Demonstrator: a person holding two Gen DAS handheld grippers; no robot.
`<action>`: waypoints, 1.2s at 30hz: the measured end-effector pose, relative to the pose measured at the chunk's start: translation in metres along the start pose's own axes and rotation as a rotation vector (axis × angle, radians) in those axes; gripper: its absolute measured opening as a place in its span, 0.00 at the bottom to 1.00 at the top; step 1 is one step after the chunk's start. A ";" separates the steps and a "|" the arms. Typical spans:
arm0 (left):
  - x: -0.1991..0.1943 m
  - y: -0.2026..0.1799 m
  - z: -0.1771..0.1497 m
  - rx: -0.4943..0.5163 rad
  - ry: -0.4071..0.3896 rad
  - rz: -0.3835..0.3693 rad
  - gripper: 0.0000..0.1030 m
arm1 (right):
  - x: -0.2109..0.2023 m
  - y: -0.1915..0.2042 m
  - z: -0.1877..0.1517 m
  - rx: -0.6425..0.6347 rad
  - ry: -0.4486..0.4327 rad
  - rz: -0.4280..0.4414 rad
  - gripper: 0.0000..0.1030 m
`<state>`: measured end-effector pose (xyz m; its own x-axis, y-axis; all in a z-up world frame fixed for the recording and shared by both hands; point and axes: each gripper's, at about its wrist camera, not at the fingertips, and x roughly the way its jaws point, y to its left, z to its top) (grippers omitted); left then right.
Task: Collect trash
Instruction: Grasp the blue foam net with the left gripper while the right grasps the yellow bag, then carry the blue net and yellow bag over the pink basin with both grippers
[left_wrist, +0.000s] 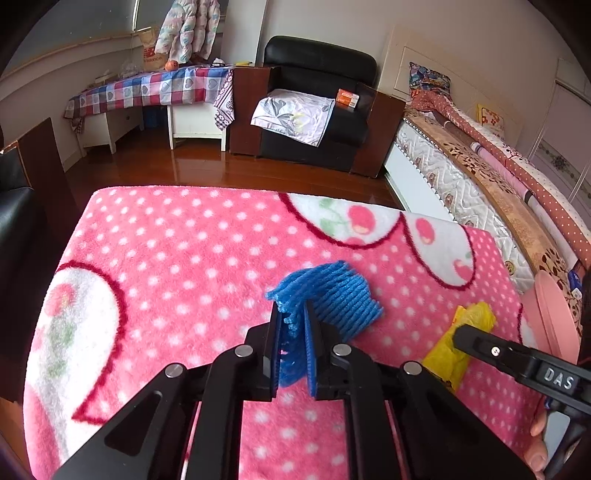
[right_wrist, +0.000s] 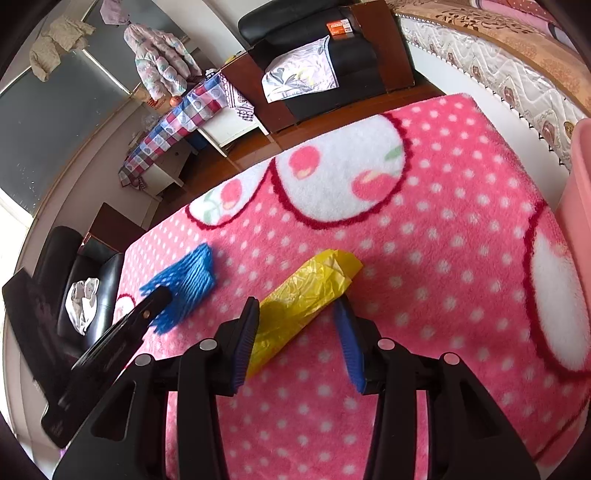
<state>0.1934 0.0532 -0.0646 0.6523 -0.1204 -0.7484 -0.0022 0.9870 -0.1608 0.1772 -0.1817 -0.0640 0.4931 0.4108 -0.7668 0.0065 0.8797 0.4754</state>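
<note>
**Left pinches blue foam net; yellow bag lies between the right's spread jaws**

Left gripper (left_wrist: 293, 325): jaws pressed together on the near edge of the blue foam net (left_wrist: 332, 295). The net is folded up between the pads, its ribbed body fanning out ahead and to the right of the fingertips, resting on the pink dotted blanket (left_wrist: 184, 258). Grip looks secure, judged from how far the foam runs back between the pads.

Right gripper (right_wrist: 299, 314): jaws spread, not pressing. The yellow plastic bag (right_wrist: 306, 288) lies directly ahead of it, near end between the two fingers and reaching back along the left finger. Long axis runs from near-left to far-right, oblique to the line the gripper points along. The left pad looks to be touching or just beside the bag; the right pad stands just clear of its edge. Closing here should catch the near half, I judge; thin film may slip or bunch.

Relation that matters: each hand is nearer its own piece, net to the left of the bag, the two well apart on the blanket.

Surroundings: pink bin (right_wrist: 580, 177) at the far right of the right gripper, probably where the trash goes. Nothing lies between it and the bag. The left gripper would have to cross over the right to reach it
</note>
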 end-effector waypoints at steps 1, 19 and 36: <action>-0.003 -0.002 -0.002 0.004 -0.005 0.003 0.09 | 0.000 0.001 0.000 0.002 -0.005 -0.001 0.42; -0.046 0.005 -0.030 -0.057 -0.004 0.000 0.09 | -0.006 0.012 -0.002 -0.122 -0.049 0.011 0.11; -0.098 -0.045 -0.066 -0.018 -0.033 -0.078 0.09 | -0.087 0.008 -0.057 -0.419 0.034 -0.155 0.11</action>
<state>0.0795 0.0136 -0.0269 0.6753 -0.1933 -0.7118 0.0363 0.9726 -0.2296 0.0848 -0.1969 -0.0184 0.4854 0.2676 -0.8323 -0.2783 0.9498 0.1431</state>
